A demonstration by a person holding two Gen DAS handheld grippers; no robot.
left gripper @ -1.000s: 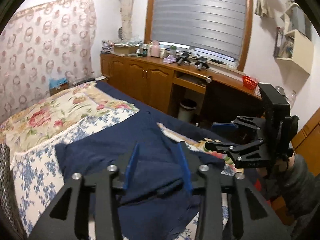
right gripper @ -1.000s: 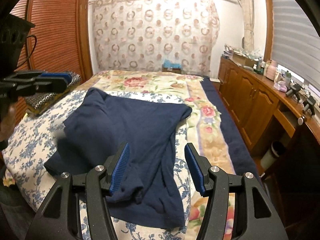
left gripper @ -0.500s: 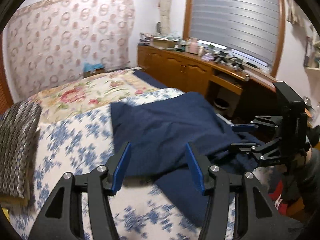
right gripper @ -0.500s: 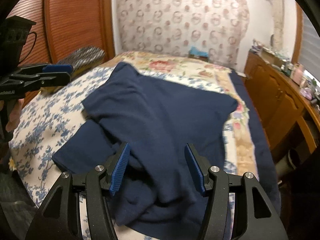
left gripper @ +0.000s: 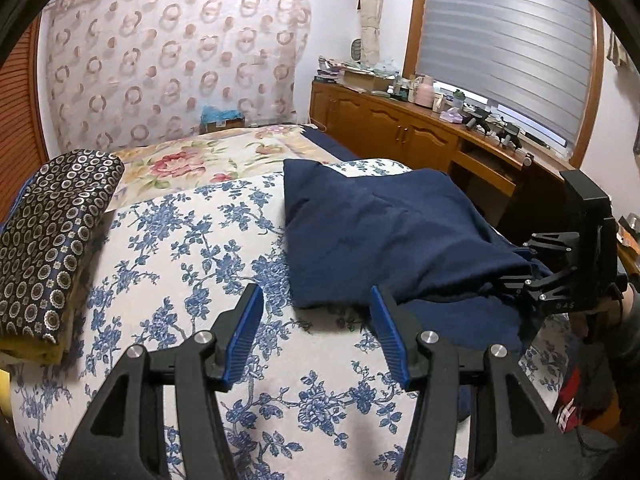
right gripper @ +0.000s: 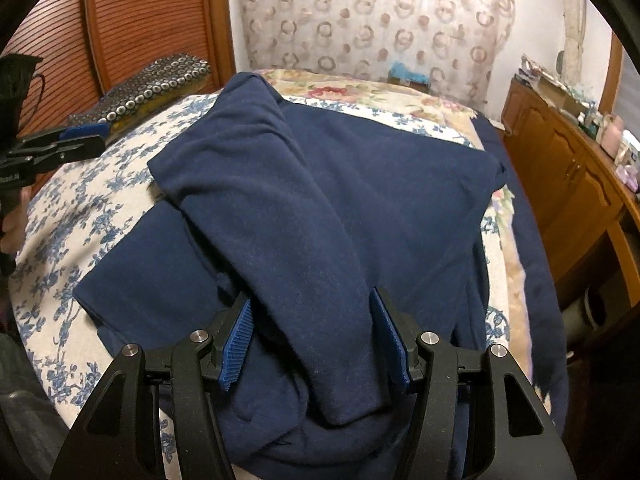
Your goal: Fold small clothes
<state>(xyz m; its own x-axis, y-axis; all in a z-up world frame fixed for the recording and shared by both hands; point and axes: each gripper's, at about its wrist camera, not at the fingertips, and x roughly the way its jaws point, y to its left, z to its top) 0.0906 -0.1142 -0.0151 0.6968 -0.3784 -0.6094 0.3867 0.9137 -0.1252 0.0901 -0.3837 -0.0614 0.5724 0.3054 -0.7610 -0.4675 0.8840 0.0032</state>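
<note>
Across the bed, my left tongs just released the navy garment; right tongs seemingly unclenched astride its fold.

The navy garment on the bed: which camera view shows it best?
The right wrist view: the navy garment fills the frame, with its folded-over layers and edges visible. The left wrist view shows only one side of it, partly hidden behind the right gripper.

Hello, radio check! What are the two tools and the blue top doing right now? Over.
Left tool open over the floral bedspread, empty. Right tool open, straddling a fold of the navy sweater. Patterned cushion off to the side, not blocking.
</note>
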